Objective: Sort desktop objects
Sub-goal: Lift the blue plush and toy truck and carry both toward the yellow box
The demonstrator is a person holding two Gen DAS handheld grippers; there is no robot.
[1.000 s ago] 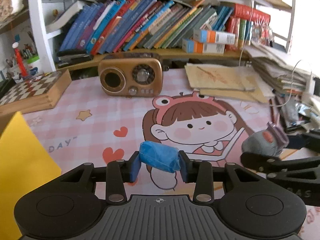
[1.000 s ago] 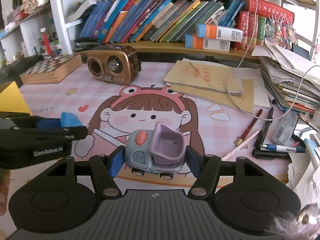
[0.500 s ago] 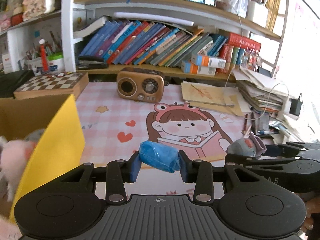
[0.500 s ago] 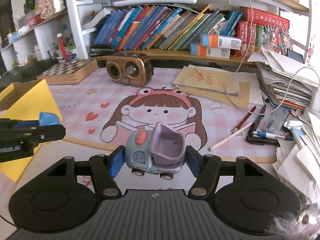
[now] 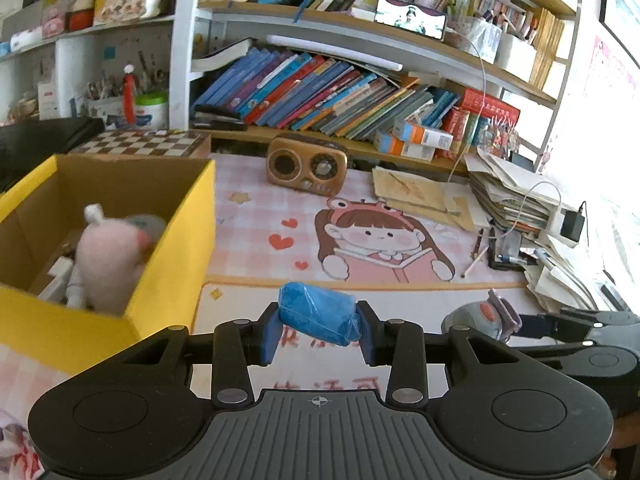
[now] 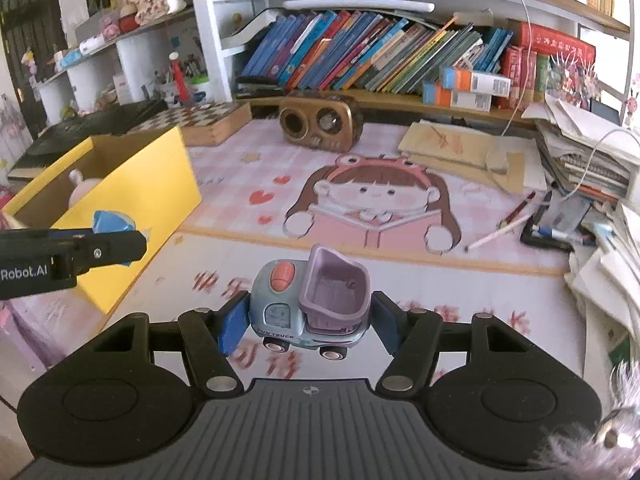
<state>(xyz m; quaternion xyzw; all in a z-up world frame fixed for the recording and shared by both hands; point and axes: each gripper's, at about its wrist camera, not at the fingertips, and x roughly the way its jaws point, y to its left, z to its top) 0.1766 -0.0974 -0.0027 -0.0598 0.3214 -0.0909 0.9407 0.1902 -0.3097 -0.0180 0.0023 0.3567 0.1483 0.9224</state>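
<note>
**Carry to box, both loads in grip**

Left gripper (image 5: 319,330) pinches a blue wrapped packet (image 5: 318,318); right gripper (image 6: 308,320) clamps the toy truck (image 6: 310,304). Both held above the mat. Far left: yellow box (image 5: 176,248), pink plush (image 5: 106,260) inside. Next, likely: swing left, release over the opening.

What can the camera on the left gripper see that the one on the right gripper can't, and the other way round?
Only the left wrist view shows the phone playing on the upper shelf, and white items beside the pink plush toy in the yellow box.

Only the right wrist view shows the toy truck's front, wheels and purple bucket, gripped by the right gripper.

Both show the blue wrapped packet in the left gripper, the radio, the chessboard and the girl-print mat.
</note>
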